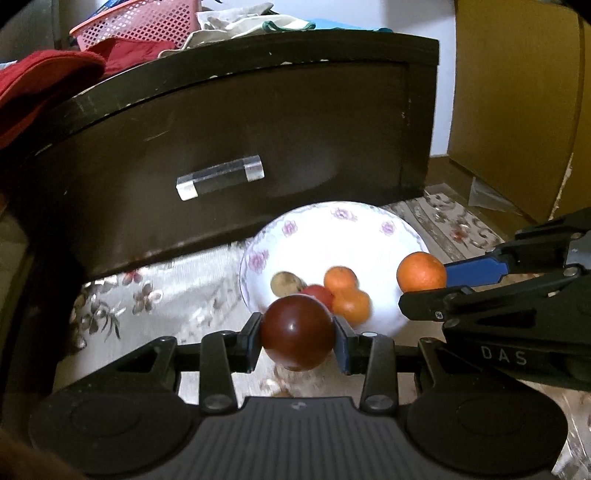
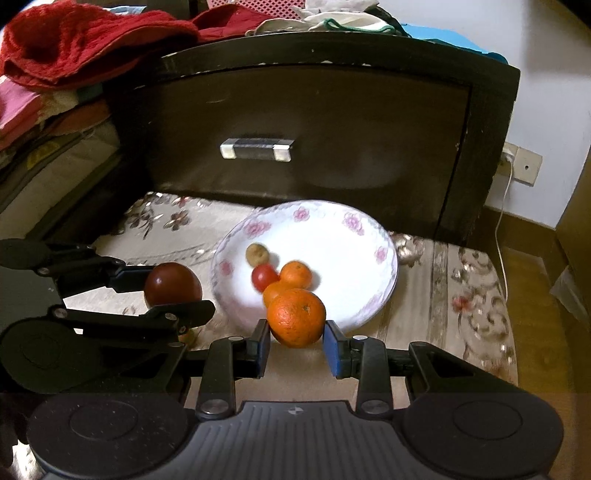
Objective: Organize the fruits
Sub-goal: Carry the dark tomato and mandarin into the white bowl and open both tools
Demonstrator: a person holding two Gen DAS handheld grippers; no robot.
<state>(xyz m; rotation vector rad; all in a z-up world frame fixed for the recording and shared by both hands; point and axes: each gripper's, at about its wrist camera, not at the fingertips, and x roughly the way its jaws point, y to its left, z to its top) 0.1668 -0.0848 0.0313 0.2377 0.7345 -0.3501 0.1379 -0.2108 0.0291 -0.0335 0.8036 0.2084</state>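
Note:
My left gripper (image 1: 298,338) is shut on a dark red apple (image 1: 297,332) and holds it just left of a white flowered bowl (image 1: 369,225). It also shows in the right wrist view (image 2: 173,295) with the apple (image 2: 171,283). My right gripper (image 2: 297,341) is shut on an orange (image 2: 296,317) at the near rim of the bowl (image 2: 354,266); the orange shows in the left wrist view (image 1: 421,272). In the bowl lie two small oranges (image 2: 295,274), a small red fruit (image 2: 263,277) and a brown fruit (image 2: 256,254).
A dark cabinet with a drawer handle (image 2: 256,148) stands right behind the bowl. Red cloth (image 2: 74,40) and a pink basket (image 1: 140,22) lie on top. A floral cloth (image 2: 461,295) covers the surface. A yellow-brown cupboard (image 1: 517,92) stands at the right.

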